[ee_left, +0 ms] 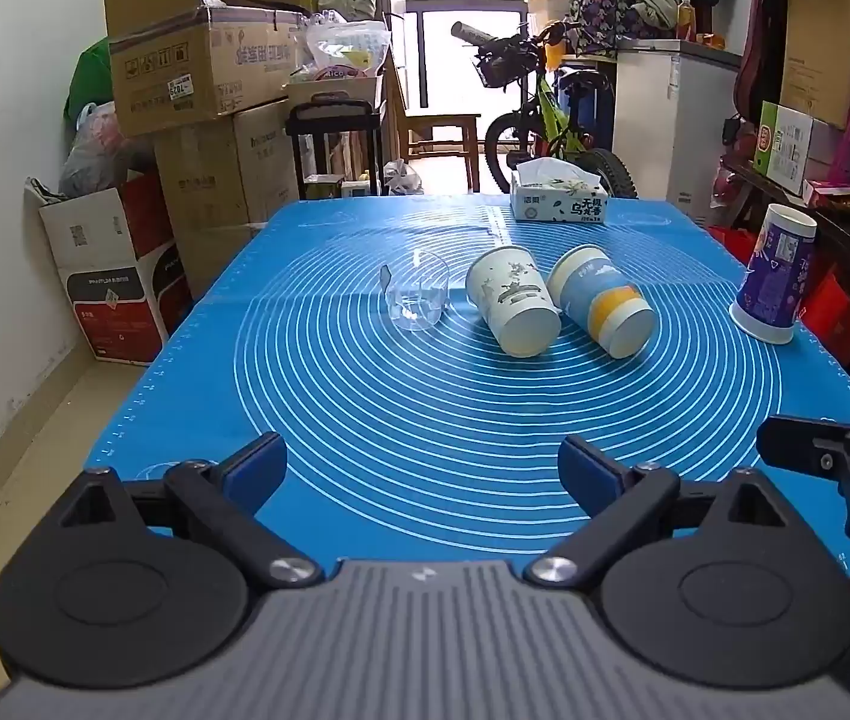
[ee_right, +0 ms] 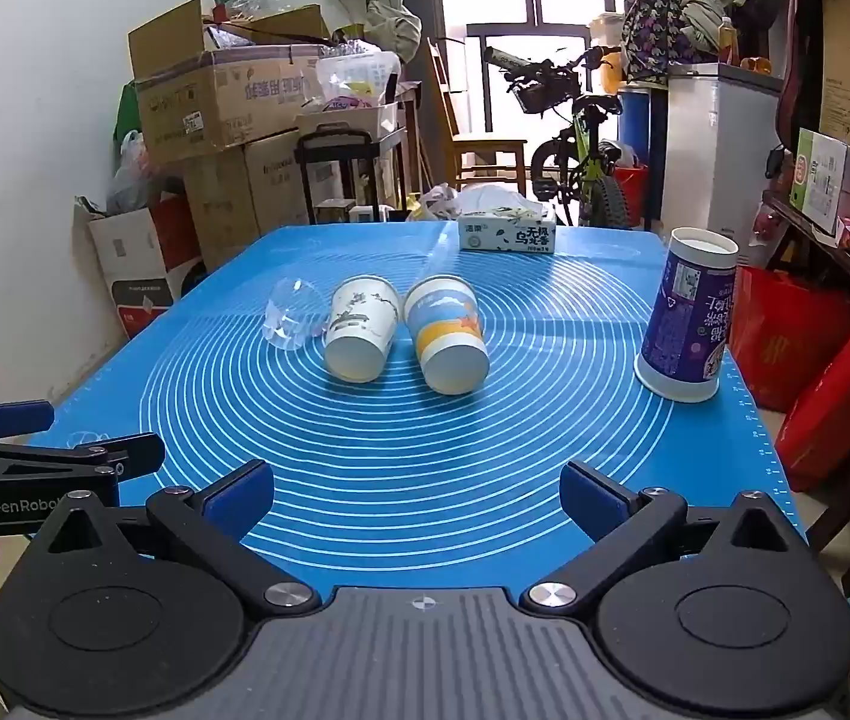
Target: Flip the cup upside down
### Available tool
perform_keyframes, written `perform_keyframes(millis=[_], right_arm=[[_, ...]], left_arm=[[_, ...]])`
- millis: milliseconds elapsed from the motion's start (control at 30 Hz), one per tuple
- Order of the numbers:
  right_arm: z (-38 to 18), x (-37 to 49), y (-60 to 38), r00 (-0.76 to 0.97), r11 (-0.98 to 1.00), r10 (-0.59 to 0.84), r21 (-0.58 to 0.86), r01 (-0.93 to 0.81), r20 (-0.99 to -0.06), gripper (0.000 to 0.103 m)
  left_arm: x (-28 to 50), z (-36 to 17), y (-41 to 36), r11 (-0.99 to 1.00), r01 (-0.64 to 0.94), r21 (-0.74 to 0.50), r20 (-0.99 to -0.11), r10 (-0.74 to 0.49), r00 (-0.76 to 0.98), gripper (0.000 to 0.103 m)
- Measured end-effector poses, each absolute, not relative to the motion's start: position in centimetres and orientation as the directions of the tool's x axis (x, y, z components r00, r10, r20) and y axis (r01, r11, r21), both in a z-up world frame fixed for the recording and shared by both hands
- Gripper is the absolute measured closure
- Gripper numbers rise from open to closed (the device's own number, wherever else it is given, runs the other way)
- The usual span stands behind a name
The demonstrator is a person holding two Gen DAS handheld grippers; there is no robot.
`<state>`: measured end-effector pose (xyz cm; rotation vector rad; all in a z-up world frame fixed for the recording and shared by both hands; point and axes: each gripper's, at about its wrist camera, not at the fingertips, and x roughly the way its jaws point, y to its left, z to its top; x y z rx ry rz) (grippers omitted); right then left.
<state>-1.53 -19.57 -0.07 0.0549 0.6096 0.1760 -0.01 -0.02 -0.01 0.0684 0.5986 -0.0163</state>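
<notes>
Three cups lie on their sides mid-mat: a clear plastic cup [ee_left: 419,294] [ee_right: 293,315], a white paper cup with a tree print [ee_left: 511,306] [ee_right: 360,330], and a blue and yellow paper cup [ee_left: 601,306] [ee_right: 445,339]. A purple paper cup [ee_left: 775,273] [ee_right: 691,315] stands upside down at the right edge. My left gripper [ee_left: 422,474] is open and empty, low over the near mat. My right gripper [ee_right: 419,495] is open and empty too. Each shows at the edge of the other's view: the right gripper [ee_left: 844,450], the left gripper [ee_right: 53,438].
A blue silicone mat [ee_left: 425,420] [ee_right: 413,432] covers the table. A tissue box [ee_left: 559,198] [ee_right: 507,231] sits at the far edge. Cardboard boxes [ee_left: 197,120] stack left of the table; red bags [ee_right: 814,372] and shelves stand right; a bicycle [ee_left: 544,120] is behind.
</notes>
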Motion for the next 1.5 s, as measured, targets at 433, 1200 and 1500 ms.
perform_keyframes(millis=[433, 1200, 1500], right_arm=[[0.07, -1.50, -19.41, 0.804, 0.984, 0.175, 0.090, -0.151, -0.568, 0.000], [0.36, -1.86, -19.67, 0.808, 0.984, 0.177, 0.086, -0.156, -0.561, 0.000], [0.33, -1.83, -19.63, 0.808, 0.984, 0.176, 0.084, -0.156, -0.563, 0.000]], left_arm=[[0.33, -0.46, -0.49, 0.998, 0.016, 0.062, -0.568, 0.022, 0.823, 0.007], [0.43, -0.29, -0.25, 0.998, 0.022, 0.066, -0.577, 0.020, 0.817, 0.007], [0.36, -0.19, -0.27, 0.997, 0.029, 0.067, -0.576, 0.015, 0.817, 0.007]])
